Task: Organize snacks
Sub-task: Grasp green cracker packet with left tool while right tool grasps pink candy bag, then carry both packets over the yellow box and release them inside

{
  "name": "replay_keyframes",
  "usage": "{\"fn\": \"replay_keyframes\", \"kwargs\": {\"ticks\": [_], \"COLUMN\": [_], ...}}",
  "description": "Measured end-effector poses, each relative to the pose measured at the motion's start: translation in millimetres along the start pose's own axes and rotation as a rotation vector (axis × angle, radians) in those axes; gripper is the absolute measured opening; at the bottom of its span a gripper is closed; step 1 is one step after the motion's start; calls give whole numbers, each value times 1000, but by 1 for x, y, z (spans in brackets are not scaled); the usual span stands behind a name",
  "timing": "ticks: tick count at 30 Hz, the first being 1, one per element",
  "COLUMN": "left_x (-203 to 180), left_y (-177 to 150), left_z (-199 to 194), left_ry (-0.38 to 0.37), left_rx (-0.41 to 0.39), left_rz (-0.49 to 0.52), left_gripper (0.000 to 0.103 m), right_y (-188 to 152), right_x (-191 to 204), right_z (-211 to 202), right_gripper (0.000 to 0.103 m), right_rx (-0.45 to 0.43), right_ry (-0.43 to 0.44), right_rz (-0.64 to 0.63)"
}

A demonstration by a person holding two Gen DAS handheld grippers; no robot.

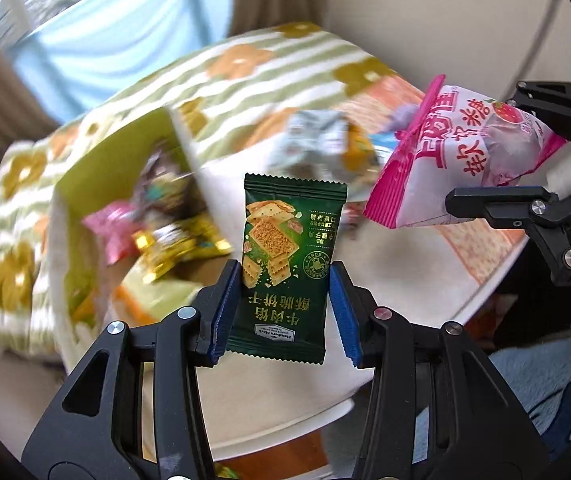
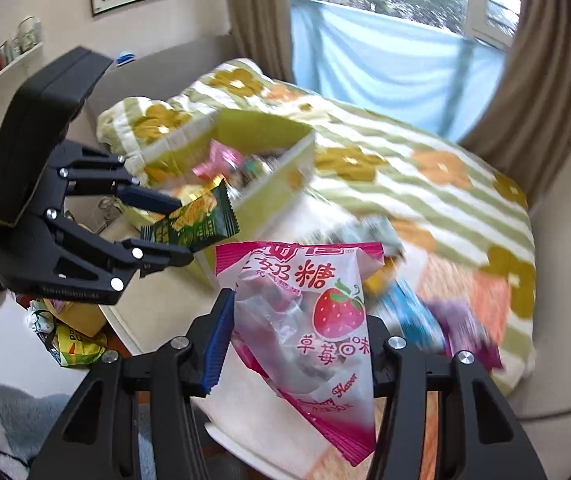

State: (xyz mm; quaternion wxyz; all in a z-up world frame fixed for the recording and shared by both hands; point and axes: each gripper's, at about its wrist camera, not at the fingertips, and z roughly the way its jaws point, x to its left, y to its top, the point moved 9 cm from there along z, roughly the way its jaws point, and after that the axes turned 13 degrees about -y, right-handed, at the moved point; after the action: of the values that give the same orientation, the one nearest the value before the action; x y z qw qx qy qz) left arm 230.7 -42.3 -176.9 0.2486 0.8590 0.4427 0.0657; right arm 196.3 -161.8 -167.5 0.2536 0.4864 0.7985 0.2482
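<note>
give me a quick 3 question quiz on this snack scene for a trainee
1. True or false: the left gripper holds a green cracker packet.
2. What fruit is printed on the pink candy bag in the right gripper?
3. The yellow-green box on the table is: A) empty B) holding wrapped snacks C) closed with a lid.

Key: 1 true; 2 strawberry; 3 B
</note>
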Motion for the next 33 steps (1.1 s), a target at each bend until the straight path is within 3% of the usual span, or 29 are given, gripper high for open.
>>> {"fn": "replay_keyframes", "kwargs": {"ticks": [5,13,19,25,26,27,29,33], "left_x": [70,173,209,219,219,221,223,225], "left_y": [-15,-42,-49,-56,-57,-58,-59,-67], "left_z": [-18,-22,2,23,26,27,25,9], "left_ry": [33,57,-11,-29,-30,-27,-2,68], "left_rx": [-44,-57,-55,-37,-33,-31,-55,-96], "left_rz": [-125,-253,-332,-373,-378,-383,-387,-417], "left_gripper": [41,41,41,43,51,76,103,103], "right_y": [50,101,106,99,98,98,98,100], "right_x": [44,105,119,122,121,120,121,124], "right_z": [19,72,100,115,118,122,129,132], "right_gripper": [49,49,49,49,49,49,49,49], "right_rx": [-26,29,108,153,163,172,187,173], "right_ry": [22,36,3,-37,-35,-30,-19,16], "right_rz": [-17,109,258,306,314,318,316,289]}}
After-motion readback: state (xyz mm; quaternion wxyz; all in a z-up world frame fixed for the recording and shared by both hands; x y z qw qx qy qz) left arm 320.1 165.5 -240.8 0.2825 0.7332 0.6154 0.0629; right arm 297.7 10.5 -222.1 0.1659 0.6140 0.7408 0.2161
